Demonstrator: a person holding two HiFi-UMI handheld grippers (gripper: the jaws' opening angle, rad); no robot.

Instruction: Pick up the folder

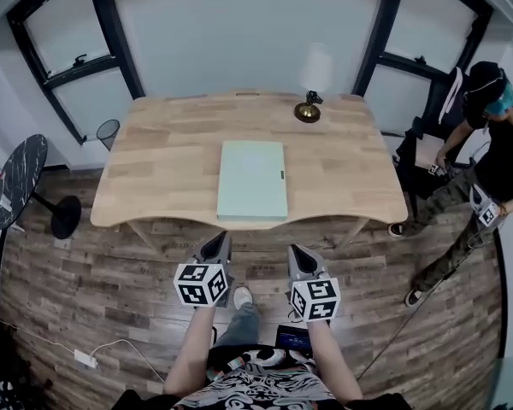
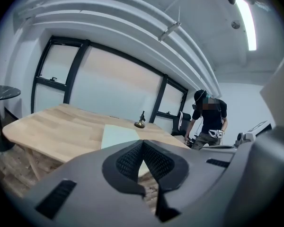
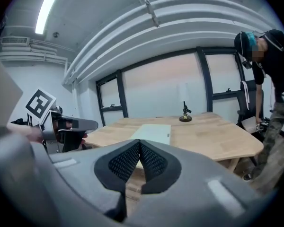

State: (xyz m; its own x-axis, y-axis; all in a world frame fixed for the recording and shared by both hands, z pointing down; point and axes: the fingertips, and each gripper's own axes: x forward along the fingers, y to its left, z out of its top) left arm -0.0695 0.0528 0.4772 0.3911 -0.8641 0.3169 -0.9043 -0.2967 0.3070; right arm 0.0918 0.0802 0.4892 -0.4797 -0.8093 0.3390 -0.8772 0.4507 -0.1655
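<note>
A pale green folder [image 1: 253, 179] lies flat near the front middle of the wooden table [image 1: 162, 152]. It also shows in the left gripper view as the folder [image 2: 117, 135] and in the right gripper view as the folder [image 3: 154, 132]. My left gripper [image 1: 220, 241] is shut and empty, short of the table's front edge and left of the folder's line. My right gripper [image 1: 295, 251] is shut and empty beside it, a little right of the folder. Both point toward the table. In their own views the left gripper [image 2: 142, 142] and the right gripper [image 3: 139, 143] have jaws pressed together.
A small brass lamp [image 1: 308, 109] stands at the table's far side. A person [image 1: 487, 152] bends over gear at the right. A round dark side table [image 1: 17, 180] and a wire bin [image 1: 108, 132] stand at the left. A cable and plug [image 1: 85, 357] lie on the wood floor.
</note>
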